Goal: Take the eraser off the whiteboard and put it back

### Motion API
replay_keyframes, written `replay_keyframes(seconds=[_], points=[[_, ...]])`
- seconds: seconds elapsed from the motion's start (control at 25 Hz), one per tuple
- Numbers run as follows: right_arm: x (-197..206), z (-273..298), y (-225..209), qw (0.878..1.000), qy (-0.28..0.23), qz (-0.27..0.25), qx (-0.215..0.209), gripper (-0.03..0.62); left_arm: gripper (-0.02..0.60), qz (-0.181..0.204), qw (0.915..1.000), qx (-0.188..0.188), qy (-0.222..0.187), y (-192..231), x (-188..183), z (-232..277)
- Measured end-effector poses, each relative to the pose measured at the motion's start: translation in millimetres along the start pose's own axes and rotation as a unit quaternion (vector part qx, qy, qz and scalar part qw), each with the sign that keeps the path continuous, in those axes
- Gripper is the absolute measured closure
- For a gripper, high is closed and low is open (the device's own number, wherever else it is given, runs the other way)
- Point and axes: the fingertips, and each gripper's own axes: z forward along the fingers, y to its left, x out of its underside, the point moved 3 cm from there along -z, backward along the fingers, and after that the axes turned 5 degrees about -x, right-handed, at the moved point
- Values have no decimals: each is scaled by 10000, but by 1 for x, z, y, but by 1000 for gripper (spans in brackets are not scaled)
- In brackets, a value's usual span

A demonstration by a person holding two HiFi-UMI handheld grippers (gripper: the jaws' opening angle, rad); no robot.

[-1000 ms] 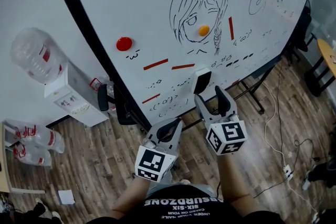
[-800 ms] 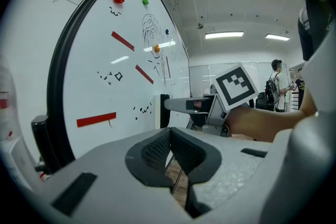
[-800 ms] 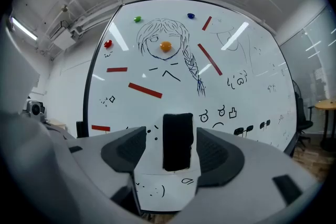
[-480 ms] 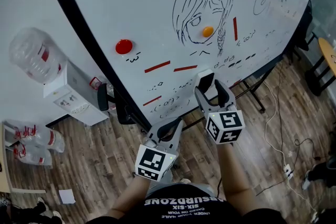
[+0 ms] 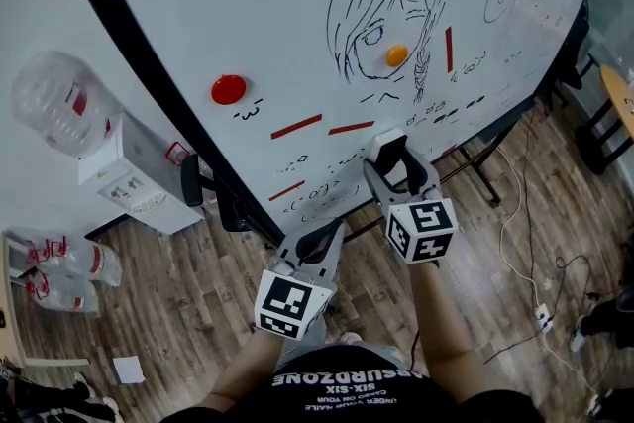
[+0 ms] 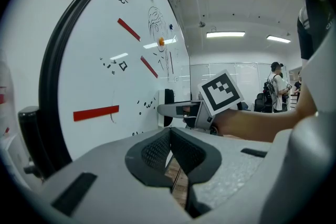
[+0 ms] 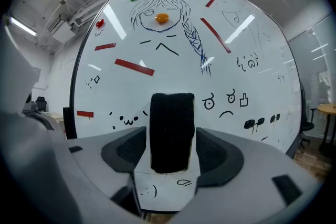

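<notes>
A wood-plank floor (image 5: 198, 292) runs under a big whiteboard (image 5: 248, 15) with a sketched girl's head, red strips, round coloured magnets and small doodle faces, but no words that can be read. At the left stands a water dispenser (image 5: 129, 178); its red labels are too small to read. The person's black shirt (image 5: 342, 381) shows "SIX-SIX" and letters ending "SURDZONE".

The eraser (image 5: 386, 146) sits against the board's lower part, below the red strips. The right gripper (image 5: 394, 168) has its fingers spread to either side of it, close to its edges, with a sliver of white visible on the left. A second ago it hung short of the eraser; it has since moved up around it. The eraser has not shifted. The left gripper (image 5: 319, 238) stays low, fingers pressed together on nothing.
</notes>
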Motion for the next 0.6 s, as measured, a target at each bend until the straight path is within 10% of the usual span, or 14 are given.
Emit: replay_keyframes(seconds=[0.6], points=[[4,5,-3,9999,-56,82,141,352,575,-59,9999,28,123,10,15,2]])
